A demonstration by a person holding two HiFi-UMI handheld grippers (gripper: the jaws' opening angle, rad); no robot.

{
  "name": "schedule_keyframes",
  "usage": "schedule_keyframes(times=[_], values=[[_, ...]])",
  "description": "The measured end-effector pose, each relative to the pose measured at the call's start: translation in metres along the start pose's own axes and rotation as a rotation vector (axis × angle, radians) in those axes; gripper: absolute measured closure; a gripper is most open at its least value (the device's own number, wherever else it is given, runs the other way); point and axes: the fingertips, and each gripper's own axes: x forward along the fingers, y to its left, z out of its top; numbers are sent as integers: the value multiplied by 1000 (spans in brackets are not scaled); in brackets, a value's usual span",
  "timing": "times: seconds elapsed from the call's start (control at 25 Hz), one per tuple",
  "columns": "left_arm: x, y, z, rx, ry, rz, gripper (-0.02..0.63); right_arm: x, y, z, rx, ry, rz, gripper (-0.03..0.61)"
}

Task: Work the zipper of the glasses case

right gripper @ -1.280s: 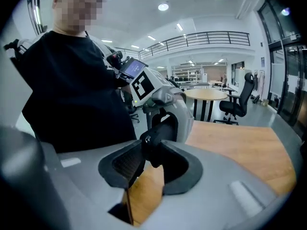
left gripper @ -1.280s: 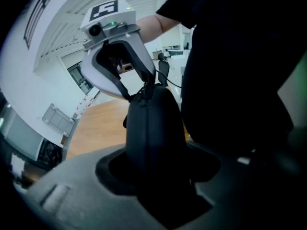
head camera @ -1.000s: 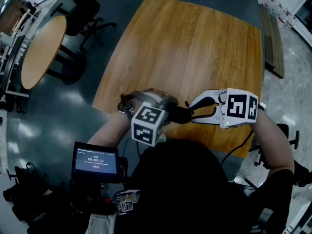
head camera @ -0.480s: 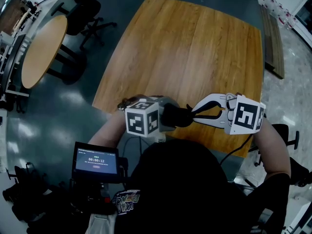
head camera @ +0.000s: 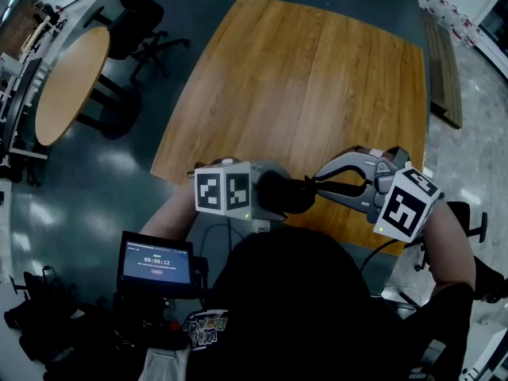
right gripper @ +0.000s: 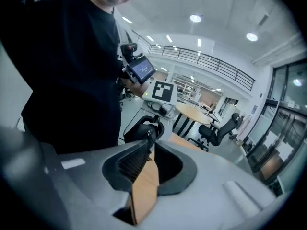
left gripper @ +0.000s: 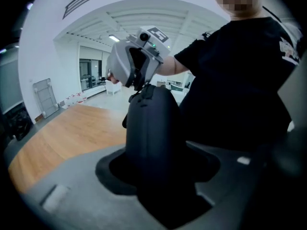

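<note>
L gripper (head camera: 268, 194), spread wide, clamps case (head camera: 287, 197). R gripper (head camera: 311, 185) jaws just closed, pinching zip pull (right gripper: 150, 137). Best keep case steady, draw straight, no twist.

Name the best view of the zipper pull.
Right gripper view: the zipper pull sits between the right gripper's jaws, which have just been closing. Left gripper view shows mostly the case; head view, a speck.

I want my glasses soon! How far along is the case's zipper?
Done: the left gripper grips the glasses case, held off the table. In hand: the right gripper has just been closing and pinches the zipper pull. Left: sliding it along; the case looks closed.
</note>
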Motion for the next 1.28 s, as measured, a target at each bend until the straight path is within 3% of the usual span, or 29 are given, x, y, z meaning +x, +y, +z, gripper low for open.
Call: schedule_keyframes(times=[0.08, 0.16, 0.36, 0.48, 0.6, 0.76, 0.96, 1.28], values=[[1, -7, 0, 16, 39, -25, 347, 4, 7, 0, -64, 57, 42, 491], [1, -10, -4, 41, 96, -47, 347, 10, 12, -1, -125, 119, 108, 482], [6, -21, -14, 164, 285, -78, 348, 21, 44, -8, -281, 287, 333, 499], [12, -26, -14, 210, 357, -84, 348, 19, 58, -10, -364, 346, 395, 511], [9, -24, -17, 150, 299, -101, 348, 22, 49, -8, -422, 356, 357, 548], [8, -25, -7, 83, 174, -110, 347, 17, 40, 1, -376, 288, 291, 551], [0, -34, 8, -52, 24, -192, 348, 11, 22, 8, -435, 253, 109, 574], [-5, -36, 17, -152, -91, -270, 347, 14, 10, 7, -516, 246, -49, 575]])
